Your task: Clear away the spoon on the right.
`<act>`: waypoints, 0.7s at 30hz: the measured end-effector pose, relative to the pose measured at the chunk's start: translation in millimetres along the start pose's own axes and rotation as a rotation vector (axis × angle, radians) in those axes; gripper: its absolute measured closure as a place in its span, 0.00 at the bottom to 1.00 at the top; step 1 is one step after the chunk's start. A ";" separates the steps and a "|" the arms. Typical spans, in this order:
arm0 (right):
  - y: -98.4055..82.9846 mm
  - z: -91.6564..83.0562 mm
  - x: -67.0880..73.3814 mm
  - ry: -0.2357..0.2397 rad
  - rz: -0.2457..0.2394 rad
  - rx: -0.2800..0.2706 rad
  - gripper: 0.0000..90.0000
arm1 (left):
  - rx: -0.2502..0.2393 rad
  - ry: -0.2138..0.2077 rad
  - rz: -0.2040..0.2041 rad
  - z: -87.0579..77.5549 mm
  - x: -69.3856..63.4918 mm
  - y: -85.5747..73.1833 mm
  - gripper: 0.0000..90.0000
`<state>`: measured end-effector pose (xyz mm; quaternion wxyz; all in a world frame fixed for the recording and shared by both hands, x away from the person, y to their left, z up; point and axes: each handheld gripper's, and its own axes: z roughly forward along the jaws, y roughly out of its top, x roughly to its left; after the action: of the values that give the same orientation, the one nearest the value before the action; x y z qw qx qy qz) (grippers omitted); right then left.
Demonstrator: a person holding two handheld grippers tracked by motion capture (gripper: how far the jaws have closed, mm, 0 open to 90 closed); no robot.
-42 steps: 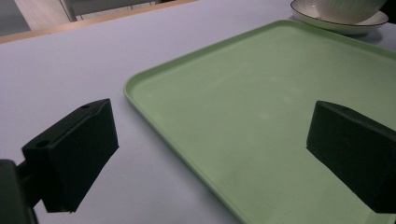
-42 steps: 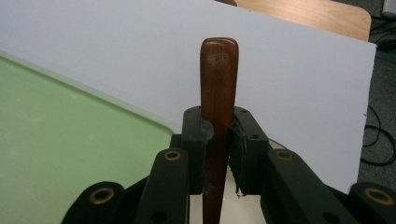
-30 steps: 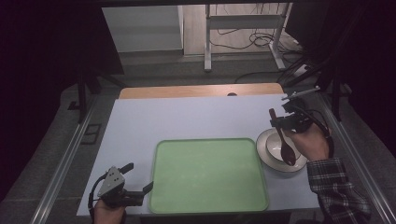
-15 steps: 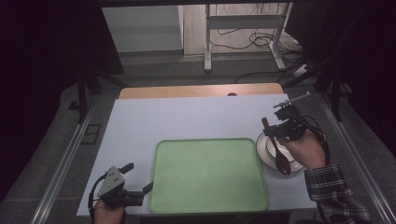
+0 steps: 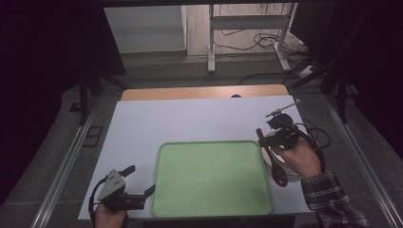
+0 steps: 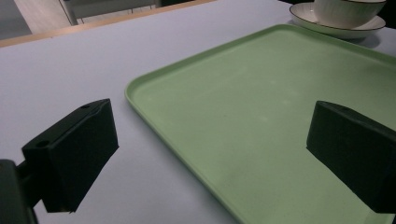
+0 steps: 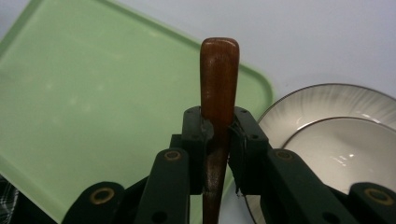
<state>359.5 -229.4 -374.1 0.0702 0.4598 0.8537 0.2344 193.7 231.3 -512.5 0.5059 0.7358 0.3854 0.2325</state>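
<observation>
A dark wooden spoon (image 5: 280,175) hangs in my right gripper (image 5: 267,139), which is shut on its handle (image 7: 218,79); the handle end points to the green tray (image 5: 214,178) and the spoon's bowl hangs below the hand. The gripper hovers over the tray's right edge (image 7: 252,84), beside a white bowl (image 7: 345,144) standing on a white plate (image 7: 327,100). In the high view the hand covers most of the plate (image 5: 267,157). My left gripper (image 5: 141,179) rests open at the tray's front left corner, and nothing lies between its pads (image 6: 88,140).
The tray (image 6: 261,121) lies empty on the pale blue table (image 5: 190,123). The bowl on its plate (image 6: 345,14) stands just past the tray's far right side. A wooden strip (image 5: 204,91) runs along the table's far edge, with cables on the floor beyond.
My right hand has carried the spoon to the left and slightly down, from above the bowl to the tray's right edge. The left gripper has stayed put.
</observation>
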 end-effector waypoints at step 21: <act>-6.1 38.5 18.6 0.033 0.031 0.100 0.86 | 0.003 -0.009 0.005 0.5 -0.9 0.5 0.02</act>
<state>357.2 -204.2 -409.0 0.0295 0.4722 0.8580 0.1999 193.7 230.2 -512.2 0.5058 0.7388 0.3815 0.2299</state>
